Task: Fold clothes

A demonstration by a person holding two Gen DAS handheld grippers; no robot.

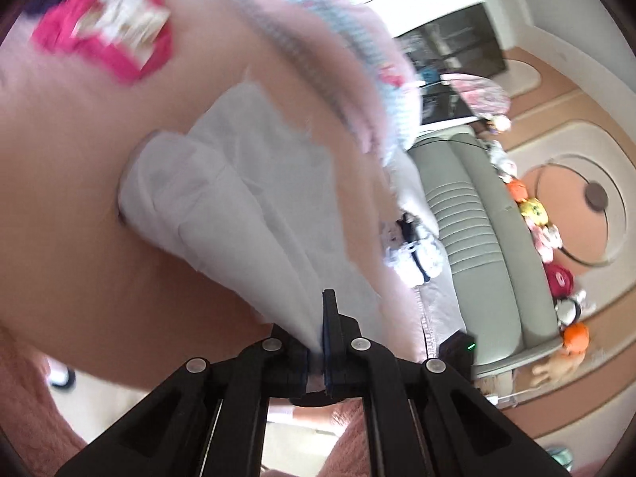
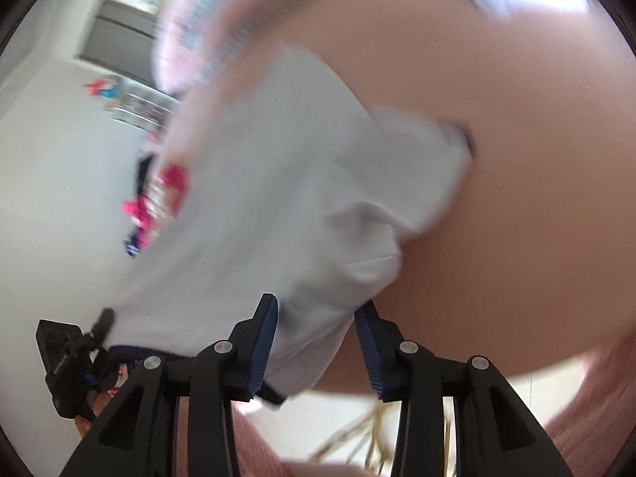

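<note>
The white garment (image 1: 238, 198) lies on a pink surface (image 1: 79, 218), stretching forward from both tools. The left tool (image 1: 318, 342) is pinched tight on its edge. The right tool (image 2: 316, 342) stands partly open, with cloth running between its fingers.

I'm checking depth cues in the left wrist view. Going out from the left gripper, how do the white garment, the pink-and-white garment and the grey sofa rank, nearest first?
1. White garment: pinched in the left gripper, trailing up and left.
2. Pink-and-white garment: on the pink surface, upper left, blurred.
3. Grey sofa: across the room, right.
</note>
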